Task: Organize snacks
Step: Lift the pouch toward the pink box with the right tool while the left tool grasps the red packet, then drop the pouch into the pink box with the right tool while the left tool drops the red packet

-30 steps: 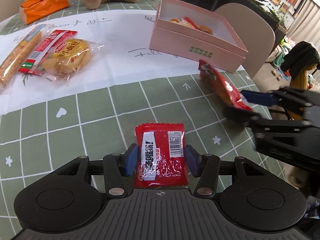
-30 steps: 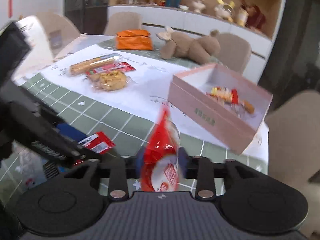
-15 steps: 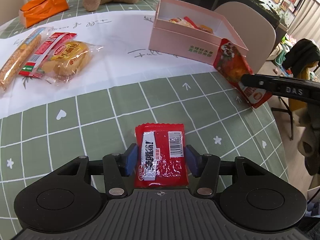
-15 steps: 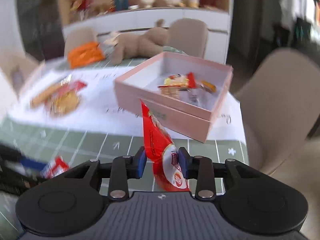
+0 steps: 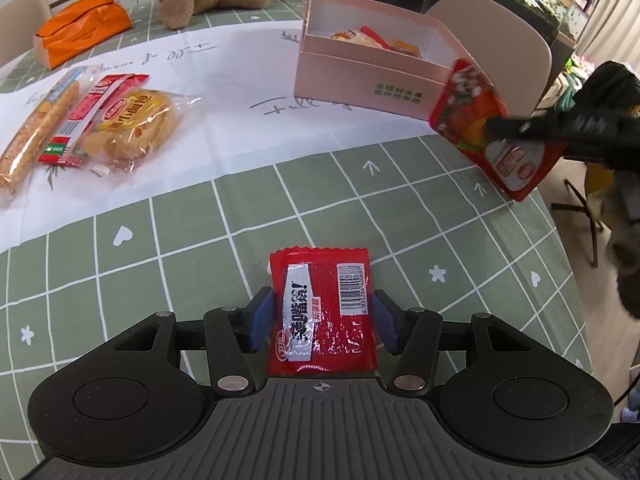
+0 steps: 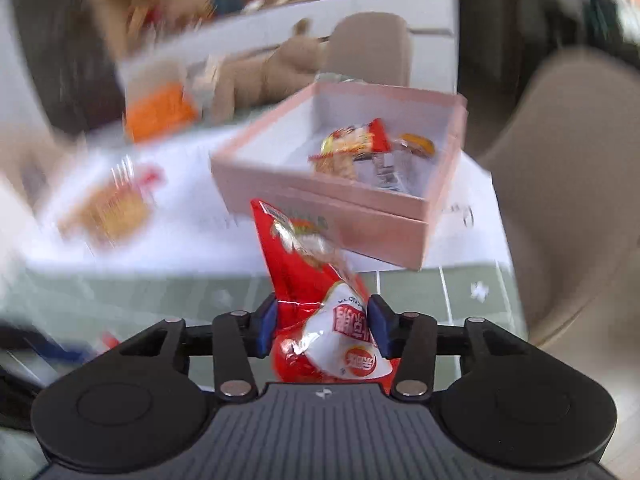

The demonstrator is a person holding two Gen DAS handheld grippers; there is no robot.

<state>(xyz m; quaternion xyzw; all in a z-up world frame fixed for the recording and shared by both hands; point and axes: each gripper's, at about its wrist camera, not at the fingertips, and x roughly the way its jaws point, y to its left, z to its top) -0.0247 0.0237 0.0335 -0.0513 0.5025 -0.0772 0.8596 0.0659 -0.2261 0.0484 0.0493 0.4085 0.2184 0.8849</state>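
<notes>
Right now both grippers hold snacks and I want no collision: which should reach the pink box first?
Right gripper: its red chip bag hangs beside the pink box.

We read barcode digits "6 935284 400687" on the small red packet [image 5: 322,311], handwritten "Full" on the white paper sheet [image 5: 240,92], and "小面包" on the clear-wrapped bread bag [image 5: 132,128].
</notes>
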